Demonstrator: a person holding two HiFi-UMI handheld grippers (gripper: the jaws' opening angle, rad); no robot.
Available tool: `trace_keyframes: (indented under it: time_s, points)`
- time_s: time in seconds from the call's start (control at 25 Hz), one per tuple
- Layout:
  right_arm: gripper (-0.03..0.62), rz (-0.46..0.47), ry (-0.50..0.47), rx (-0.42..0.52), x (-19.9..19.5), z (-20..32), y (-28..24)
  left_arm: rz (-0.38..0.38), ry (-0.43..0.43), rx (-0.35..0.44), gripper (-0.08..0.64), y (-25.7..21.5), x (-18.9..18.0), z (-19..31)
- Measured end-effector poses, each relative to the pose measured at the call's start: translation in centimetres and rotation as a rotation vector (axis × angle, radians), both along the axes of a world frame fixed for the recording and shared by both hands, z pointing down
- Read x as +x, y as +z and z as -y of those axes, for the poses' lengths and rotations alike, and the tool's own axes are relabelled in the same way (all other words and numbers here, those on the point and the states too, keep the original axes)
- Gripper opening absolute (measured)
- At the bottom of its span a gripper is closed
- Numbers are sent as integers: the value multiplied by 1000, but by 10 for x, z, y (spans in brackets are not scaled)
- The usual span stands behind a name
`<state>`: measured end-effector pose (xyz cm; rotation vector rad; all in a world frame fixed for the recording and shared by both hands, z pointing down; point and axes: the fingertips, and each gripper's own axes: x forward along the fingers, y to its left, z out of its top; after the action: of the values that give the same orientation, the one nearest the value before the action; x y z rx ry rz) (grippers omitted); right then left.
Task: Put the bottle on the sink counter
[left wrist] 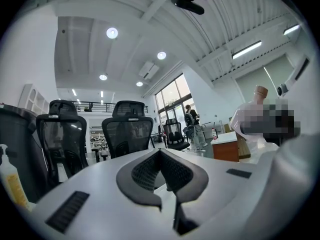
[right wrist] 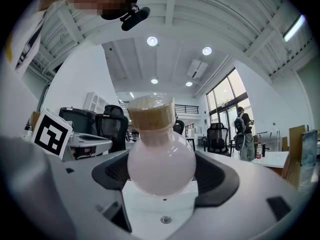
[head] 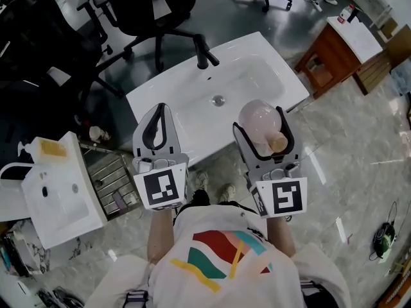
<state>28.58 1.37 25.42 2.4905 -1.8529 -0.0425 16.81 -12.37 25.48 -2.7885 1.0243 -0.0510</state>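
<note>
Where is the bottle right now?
In the head view, the round pinkish bottle is clamped between the jaws of the right gripper. It is held over the near right edge of the white sink, right of the drain.

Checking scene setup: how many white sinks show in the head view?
2: a large white ceramic sink straight ahead of the person, a smaller white sink to the left. Others may be hidden.

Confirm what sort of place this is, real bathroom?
Probably not: it looks like an open office or lab set up for recording. The white sink with its black faucet stands alone among black office chairs, and a second sink unit sits nearby.
</note>
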Motion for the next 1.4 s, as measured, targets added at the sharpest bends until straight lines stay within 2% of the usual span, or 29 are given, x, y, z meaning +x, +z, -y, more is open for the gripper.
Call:
trace_keyframes:
  time_s: [0.24, 0.44, 0.72, 0.96, 1.4]
  points:
    - [379, 7, -15, 15, -2, 13, -2, -4, -17, 6, 17, -7, -7, 6]
    - [379, 20, -52, 13, -8, 28, 1, 7, -55, -23, 17, -1, -25, 15]
    - [379, 23, -175, 13, -36, 74, -3, 13, -164, -23, 17, -3, -62, 36]
    - [379, 21, -299, 19, -68, 107, -1, -15, -283, -21, 17, -3, -102, 50]
    - [379, 29, -423, -8, -115, 143, 13, -2, -398, -41, 17, 12, -152, 64]
